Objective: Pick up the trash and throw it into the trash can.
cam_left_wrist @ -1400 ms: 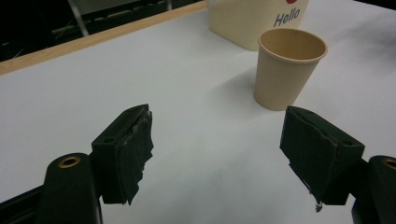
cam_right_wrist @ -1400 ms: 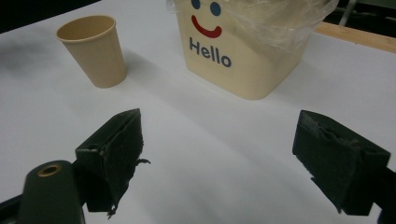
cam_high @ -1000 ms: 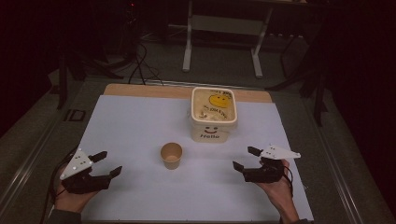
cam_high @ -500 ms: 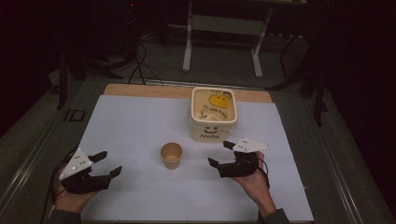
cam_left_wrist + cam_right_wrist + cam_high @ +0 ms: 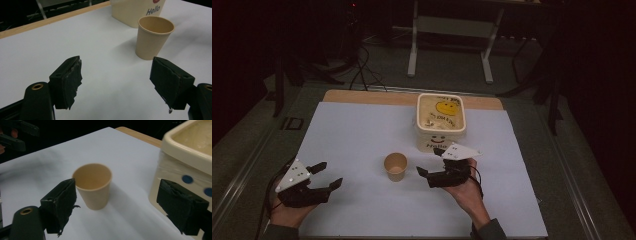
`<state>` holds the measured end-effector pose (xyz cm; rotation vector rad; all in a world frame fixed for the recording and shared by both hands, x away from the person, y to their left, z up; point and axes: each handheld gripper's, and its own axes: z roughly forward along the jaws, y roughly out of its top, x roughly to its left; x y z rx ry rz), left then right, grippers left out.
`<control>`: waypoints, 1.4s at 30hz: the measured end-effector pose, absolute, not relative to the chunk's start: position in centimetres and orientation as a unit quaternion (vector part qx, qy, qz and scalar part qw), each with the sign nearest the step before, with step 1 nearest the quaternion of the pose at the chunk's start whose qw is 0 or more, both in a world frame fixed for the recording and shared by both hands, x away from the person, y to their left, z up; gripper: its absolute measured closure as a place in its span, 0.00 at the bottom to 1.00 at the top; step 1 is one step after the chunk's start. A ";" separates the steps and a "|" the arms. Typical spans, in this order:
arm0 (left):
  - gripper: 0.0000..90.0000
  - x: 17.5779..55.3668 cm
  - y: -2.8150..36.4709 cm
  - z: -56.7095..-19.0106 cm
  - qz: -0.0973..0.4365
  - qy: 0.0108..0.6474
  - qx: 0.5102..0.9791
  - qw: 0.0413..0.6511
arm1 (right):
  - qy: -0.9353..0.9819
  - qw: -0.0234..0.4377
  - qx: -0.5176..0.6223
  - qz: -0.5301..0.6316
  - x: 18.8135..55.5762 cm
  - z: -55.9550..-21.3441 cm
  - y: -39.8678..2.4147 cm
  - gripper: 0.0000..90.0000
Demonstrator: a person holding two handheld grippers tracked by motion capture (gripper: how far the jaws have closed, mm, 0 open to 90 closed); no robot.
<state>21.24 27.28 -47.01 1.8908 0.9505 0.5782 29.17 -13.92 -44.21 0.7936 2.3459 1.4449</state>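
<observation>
- Dim room, white sheet (image 5: 362,130) covers the table.
- Paper cup (image 5: 395,166) upright mid-sheet, just in front of cream tub (image 5: 440,121).
- Right gripper (image 5: 430,164) beside cup, jaws wide, empty, lined up to grasp.
- Left gripper (image 5: 327,175) rests well apart, wide open, empty.

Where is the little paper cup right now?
In the high view, the paper cup stands upright mid-table, just in front of the cream tub, with the open right gripper close beside it.
</observation>
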 end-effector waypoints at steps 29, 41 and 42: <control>0.28 21.3 27.4 -47.0 0.233 0.387 0.767 0.456 | 0.839 0.128 0.288 0.443 30.5 -43.0 -7.3 0.16; 0.28 21.3 27.4 -47.0 0.232 0.388 0.767 0.456 | 0.854 0.127 0.295 0.408 31.0 -41.3 -5.0 0.16; 0.28 21.3 27.4 -47.0 0.231 0.388 0.767 0.456 | 0.857 0.126 0.296 0.403 31.1 -41.2 -4.7 0.16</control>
